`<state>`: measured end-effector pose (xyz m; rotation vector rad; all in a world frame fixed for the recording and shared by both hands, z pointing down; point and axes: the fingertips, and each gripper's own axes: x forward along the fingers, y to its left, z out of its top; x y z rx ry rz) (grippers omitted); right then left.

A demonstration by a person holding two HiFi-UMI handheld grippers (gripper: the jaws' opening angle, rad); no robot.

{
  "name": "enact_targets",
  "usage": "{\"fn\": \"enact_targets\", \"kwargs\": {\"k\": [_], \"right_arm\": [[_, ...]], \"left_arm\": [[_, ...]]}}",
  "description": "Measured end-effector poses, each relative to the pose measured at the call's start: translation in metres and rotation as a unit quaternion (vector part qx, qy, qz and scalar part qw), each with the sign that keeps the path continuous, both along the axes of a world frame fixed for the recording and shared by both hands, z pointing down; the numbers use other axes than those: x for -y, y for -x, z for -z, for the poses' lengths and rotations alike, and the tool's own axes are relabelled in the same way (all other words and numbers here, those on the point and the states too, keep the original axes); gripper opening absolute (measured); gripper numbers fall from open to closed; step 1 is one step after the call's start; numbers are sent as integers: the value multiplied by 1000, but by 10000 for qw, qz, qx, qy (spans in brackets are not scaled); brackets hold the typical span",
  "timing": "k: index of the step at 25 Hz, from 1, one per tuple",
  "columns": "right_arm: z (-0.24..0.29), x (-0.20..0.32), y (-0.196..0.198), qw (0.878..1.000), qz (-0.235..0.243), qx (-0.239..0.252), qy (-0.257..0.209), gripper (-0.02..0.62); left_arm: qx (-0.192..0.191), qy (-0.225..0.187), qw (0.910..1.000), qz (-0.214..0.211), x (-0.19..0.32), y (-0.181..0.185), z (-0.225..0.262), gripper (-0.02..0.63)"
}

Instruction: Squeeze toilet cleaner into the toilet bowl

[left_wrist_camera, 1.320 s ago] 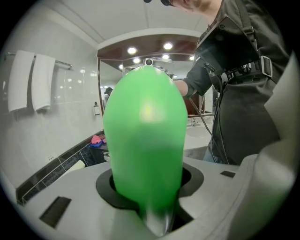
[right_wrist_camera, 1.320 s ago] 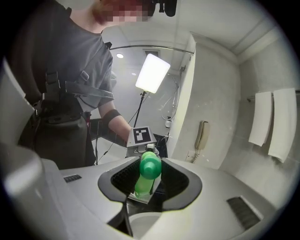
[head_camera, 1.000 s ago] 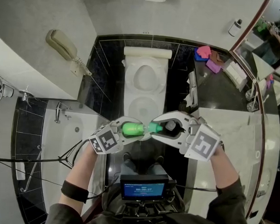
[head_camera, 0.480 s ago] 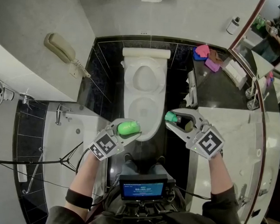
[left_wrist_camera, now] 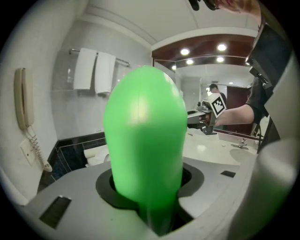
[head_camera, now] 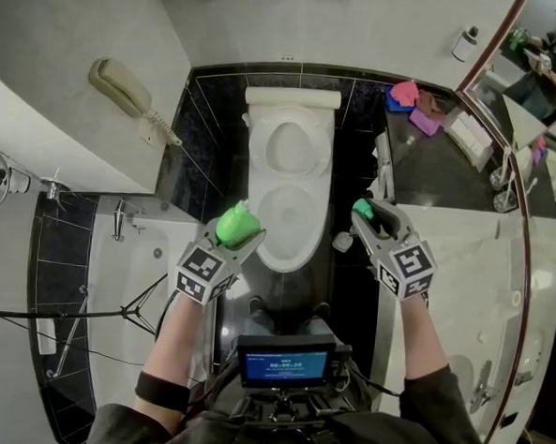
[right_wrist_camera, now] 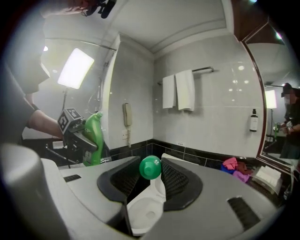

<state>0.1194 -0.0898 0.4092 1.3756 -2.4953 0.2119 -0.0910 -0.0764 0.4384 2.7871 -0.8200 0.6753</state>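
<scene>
Green cleaner bottle [left_wrist_camera: 143, 140] is sitting clamped in the half-closed left gripper [head_camera: 242, 233]; right gripper [head_camera: 366, 215] is pinching the loose cap [right_wrist_camera: 150, 167] at its tips. Toilet bowl [head_camera: 316, 219] is lying ahead, between both grippers; worth tipping the nozzle over it before squeezing.

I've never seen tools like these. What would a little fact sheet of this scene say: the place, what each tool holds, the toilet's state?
Place: bathroom, seen from above
State of toilet: lid raised, bowl open
Held by left gripper: green bottle, jaws closed on it
Held by right gripper: green cap, pinched between the jaw tips
Bottle and cap: apart, one at each side of the bowl
Nearby: wall phone, towels on a rail
</scene>
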Motion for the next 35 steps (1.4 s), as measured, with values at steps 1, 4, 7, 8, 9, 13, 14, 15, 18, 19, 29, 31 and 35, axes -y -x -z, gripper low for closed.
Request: {"fn": "enact_targets", "kwargs": {"k": [1,4,7,8,9,13,14,15,18,19,29,31,35], "right_arm": [[-7,2,-8,9998,-192,46,45,152],[-22,3,-13,9986,-442,191,200,151],[-27,-1,-5,9989,-340,170,265,152],[-27,-2,-3,9991,-310,157,263,152],[-27,-2,-3,9991,-297,152,255,152],[-25,-2,1,9991,-258,202,256,152],[-26,-1,1,9992,-265,194,245,152],[-27,-1,0,9992,-279,179,230,152],[-28,-1,0,9992,-259,184,245,152],[-29,-1,0,9992,-246,191,257,152],[-38,-1,2,9988,-206,249,364,152],[-40,0,0,9988,-228,273,350,152],[-43,4,2,9985,-176,376,369,152]], "left_arm": [[7,20,9999,167,4,5,-1,181],[-13,66,9979,637,15,21,-6,181],[-94,81,9957,913,21,34,-10,181],[-106,83,9954,950,21,37,-11,181],[-111,82,9951,978,22,38,-11,181],[-143,36,9940,1079,22,43,-12,181],[-138,9,9938,1104,21,44,-12,181],[-123,-13,9936,1123,21,45,-12,181],[-108,-23,9928,1192,22,46,-15,181],[-123,-19,9924,1225,23,46,-15,181],[-112,-123,9913,1309,25,47,-17,181],[-62,-162,9909,1336,25,48,-17,181],[111,-258,9892,1437,26,48,-22,181]]}}
